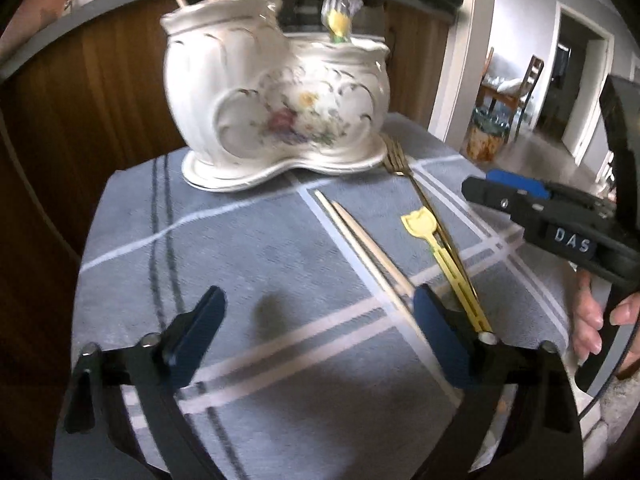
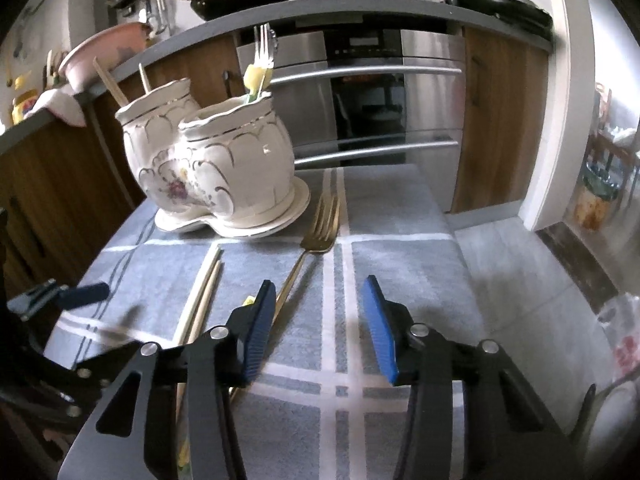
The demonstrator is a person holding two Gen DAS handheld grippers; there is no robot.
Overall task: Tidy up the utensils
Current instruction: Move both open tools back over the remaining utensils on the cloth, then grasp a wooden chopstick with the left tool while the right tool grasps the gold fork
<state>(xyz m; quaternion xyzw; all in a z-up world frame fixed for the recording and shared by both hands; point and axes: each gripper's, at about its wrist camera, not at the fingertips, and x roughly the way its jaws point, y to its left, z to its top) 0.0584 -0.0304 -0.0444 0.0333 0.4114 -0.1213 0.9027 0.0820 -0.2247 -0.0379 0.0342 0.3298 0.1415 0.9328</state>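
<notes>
Blue-padded L tool (image 1: pixel 320 336) & R tool (image 2: pixel 320 328) level, agape.

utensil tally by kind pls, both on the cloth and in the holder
Chopsticks: 4. A pair on the cloth, 2 sticks in the holder's taller pot.
Forks: 2. A gold fork on the cloth, a silver fork in the shorter pot.
Yellow plastic utensils: 2. One on the cloth, one in the shorter pot.
Total: 8

white floral holder (image 1: pixel 280 112), gold fork (image 2: pixel 320 224) (grey plaid cloth (image 1: pixel 260 248))
</notes>
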